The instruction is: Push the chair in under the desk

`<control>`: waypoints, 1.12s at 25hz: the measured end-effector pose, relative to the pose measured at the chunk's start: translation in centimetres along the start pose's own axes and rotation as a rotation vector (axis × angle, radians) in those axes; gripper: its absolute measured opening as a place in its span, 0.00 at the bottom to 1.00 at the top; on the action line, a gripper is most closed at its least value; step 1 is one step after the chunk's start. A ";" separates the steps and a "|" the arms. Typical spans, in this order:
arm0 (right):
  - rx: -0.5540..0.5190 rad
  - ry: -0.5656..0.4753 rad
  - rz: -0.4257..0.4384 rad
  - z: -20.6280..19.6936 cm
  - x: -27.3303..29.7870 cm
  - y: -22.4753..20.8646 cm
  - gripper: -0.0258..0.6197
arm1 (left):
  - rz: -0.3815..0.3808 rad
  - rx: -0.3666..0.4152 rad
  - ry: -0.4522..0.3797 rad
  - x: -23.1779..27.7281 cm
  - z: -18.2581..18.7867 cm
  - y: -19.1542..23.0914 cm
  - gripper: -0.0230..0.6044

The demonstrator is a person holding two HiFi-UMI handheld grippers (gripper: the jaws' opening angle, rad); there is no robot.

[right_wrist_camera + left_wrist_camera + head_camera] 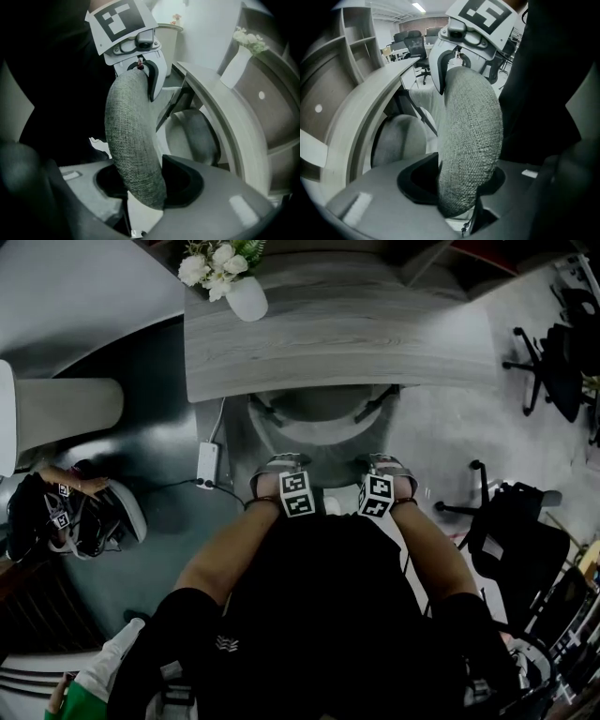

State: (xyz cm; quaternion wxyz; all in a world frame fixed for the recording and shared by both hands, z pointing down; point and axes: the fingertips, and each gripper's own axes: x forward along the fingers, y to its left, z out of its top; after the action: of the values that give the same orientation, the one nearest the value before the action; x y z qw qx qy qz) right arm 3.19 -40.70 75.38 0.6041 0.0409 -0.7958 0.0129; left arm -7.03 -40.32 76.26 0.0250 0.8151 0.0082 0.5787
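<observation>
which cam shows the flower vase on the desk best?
Head view: the flower vase sits in plain sight from above, blooms and white body, at the desk's far left corner. Right gripper view catches it side-on near the frame edge. Left gripper view doesn't show it.

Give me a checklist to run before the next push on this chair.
Left hand-held gripper on the backrest: ok, fabric edge clamped between its jaws.
Right hand-held gripper on the backrest: ok, likewise.
Seat aimed under the desk: ok, already partly beneath it.
Power strip clear of the rolling path: cannot tell, it lies just left of the seat.
Vase clear of the desk's near edge: ok.
</observation>
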 end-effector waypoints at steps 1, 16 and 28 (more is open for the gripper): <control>-0.002 0.003 0.002 -0.1 0.0 -0.2 0.30 | -0.004 0.003 0.000 0.1 0.1 0.1 0.31; -0.018 -0.017 0.094 -0.3 -0.6 0.2 0.31 | -0.165 0.045 -0.087 0.1 1.2 -0.5 0.48; -0.033 -0.080 0.246 -0.7 -6.8 0.5 0.31 | -0.177 -0.073 -0.166 -6.5 2.2 -0.4 0.49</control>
State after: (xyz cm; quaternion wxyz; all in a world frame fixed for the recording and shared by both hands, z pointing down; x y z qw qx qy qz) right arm 5.62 -39.81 69.06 0.5665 -0.0663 -0.8182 0.0722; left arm -7.11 -40.27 69.42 0.1061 0.8549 0.0569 0.5046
